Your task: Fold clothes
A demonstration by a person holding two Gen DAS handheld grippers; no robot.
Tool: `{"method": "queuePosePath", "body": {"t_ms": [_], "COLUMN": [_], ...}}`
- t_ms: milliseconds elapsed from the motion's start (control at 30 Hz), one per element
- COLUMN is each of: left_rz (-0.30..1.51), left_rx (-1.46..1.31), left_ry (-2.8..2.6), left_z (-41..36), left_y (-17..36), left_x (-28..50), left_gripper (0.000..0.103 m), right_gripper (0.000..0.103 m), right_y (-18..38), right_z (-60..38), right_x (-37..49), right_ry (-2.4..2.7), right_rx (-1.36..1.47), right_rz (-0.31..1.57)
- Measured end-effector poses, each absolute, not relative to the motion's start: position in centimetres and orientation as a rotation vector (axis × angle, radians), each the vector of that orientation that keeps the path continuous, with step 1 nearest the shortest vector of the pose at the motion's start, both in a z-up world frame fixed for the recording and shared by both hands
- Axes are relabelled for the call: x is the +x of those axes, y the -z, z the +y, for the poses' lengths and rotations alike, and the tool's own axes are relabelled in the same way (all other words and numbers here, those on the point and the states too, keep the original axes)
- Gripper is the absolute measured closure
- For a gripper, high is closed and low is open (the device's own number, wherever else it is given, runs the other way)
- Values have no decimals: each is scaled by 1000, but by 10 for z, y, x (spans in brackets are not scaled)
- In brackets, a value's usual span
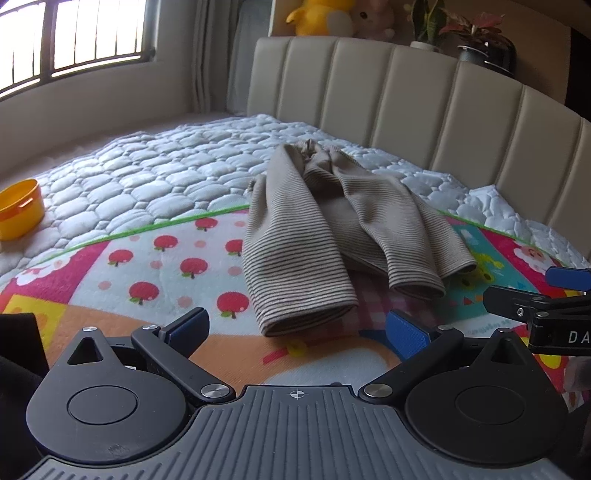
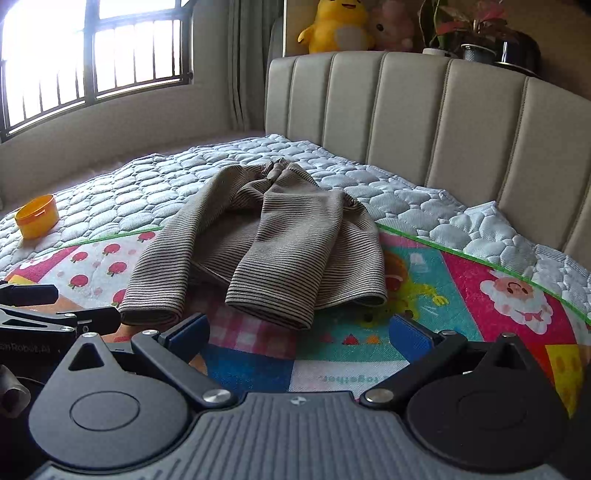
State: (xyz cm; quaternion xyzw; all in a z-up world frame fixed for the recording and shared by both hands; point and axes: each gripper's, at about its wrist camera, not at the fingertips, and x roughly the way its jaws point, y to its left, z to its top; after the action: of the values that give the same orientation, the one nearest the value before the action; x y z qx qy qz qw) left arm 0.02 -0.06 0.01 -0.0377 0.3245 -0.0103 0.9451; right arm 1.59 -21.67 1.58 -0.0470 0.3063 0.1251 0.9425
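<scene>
A brown striped garment (image 1: 325, 225) lies on the bed, its two sleeve-like ends pointing toward me over a colourful play mat (image 1: 155, 280). It also shows in the right wrist view (image 2: 273, 243). My left gripper (image 1: 297, 326) is open and empty, just short of the garment's nearest cuff. My right gripper (image 2: 299, 332) is open and empty, just short of the middle cuff. The right gripper's fingers (image 1: 517, 302) show at the right edge of the left wrist view, and the left gripper's fingers (image 2: 96, 319) show at the left edge of the right wrist view.
A yellow tub (image 1: 20, 208) sits on the quilted mattress (image 1: 155, 173) at the left, also in the right wrist view (image 2: 37, 216). A padded beige headboard (image 1: 424, 99) rises behind the garment, with plush toys (image 2: 340, 26) and potted plants (image 2: 480, 37) on its ledge. A barred window (image 2: 92, 55) is at the left.
</scene>
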Motion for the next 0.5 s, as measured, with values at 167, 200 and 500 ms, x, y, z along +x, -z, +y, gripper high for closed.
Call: {"method": "queuePosePath", "body": {"t_ms": [167, 200, 500], "left_rz": [682, 694, 685], "left_rx": [-109, -127, -124], "left_ry": [19, 14, 0], "left_z": [0, 5, 4], "left_y": [1, 3, 0], "left_x": [2, 2, 3], "left_gripper": [0, 0, 0], "right_gripper": [0, 0, 0], "right_y": [-16, -16, -15], "right_z": [-218, -218, -218], "right_x": [15, 15, 16], "right_ry": [-253, -253, -256], "right_rx": [-85, -83, -87], "right_rz": [620, 620, 624]}}
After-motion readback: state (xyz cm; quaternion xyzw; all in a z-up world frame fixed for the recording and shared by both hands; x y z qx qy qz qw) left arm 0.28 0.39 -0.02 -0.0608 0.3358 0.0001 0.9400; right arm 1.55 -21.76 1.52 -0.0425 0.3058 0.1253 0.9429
